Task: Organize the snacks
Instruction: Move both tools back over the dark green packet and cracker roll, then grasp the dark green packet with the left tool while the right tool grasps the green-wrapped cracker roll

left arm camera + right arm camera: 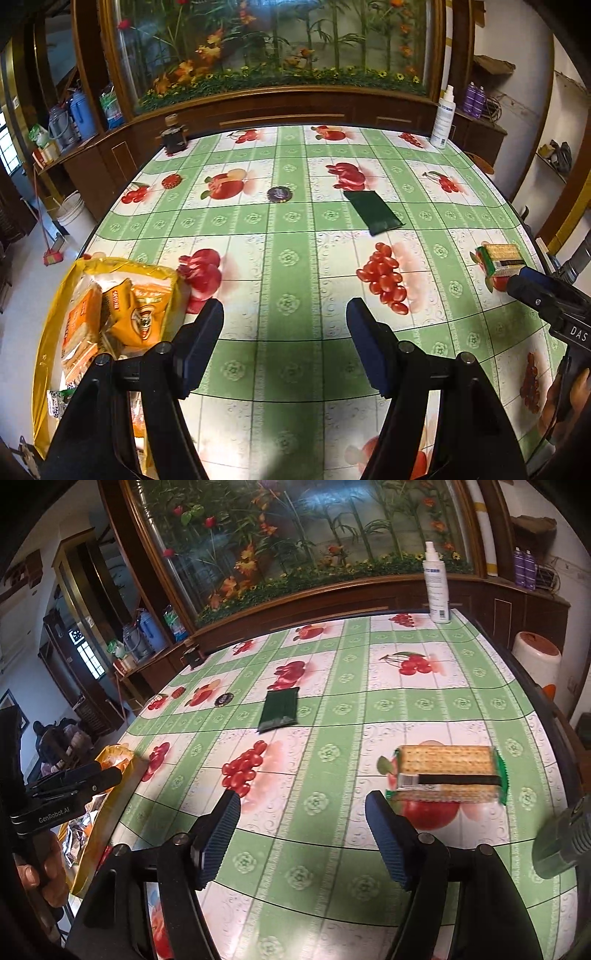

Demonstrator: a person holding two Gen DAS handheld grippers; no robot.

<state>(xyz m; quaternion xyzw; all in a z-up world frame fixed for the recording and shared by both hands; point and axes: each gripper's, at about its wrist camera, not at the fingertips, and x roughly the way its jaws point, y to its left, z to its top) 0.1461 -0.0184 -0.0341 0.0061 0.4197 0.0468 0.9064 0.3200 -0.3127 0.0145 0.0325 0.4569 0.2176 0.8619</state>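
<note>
Green-wrapped cracker pack — beside empty right hand-held gripper.

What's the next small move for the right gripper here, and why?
Probably ease the right gripper forward and to its right until its open jaws straddle the cracker pack. Nothing sits between the jaws, and the pack lies flat on the tablecloth just beyond the right fingertip. The yellow snack bag off the table's left edge already holds packets, so the crackers likely go there.
</note>
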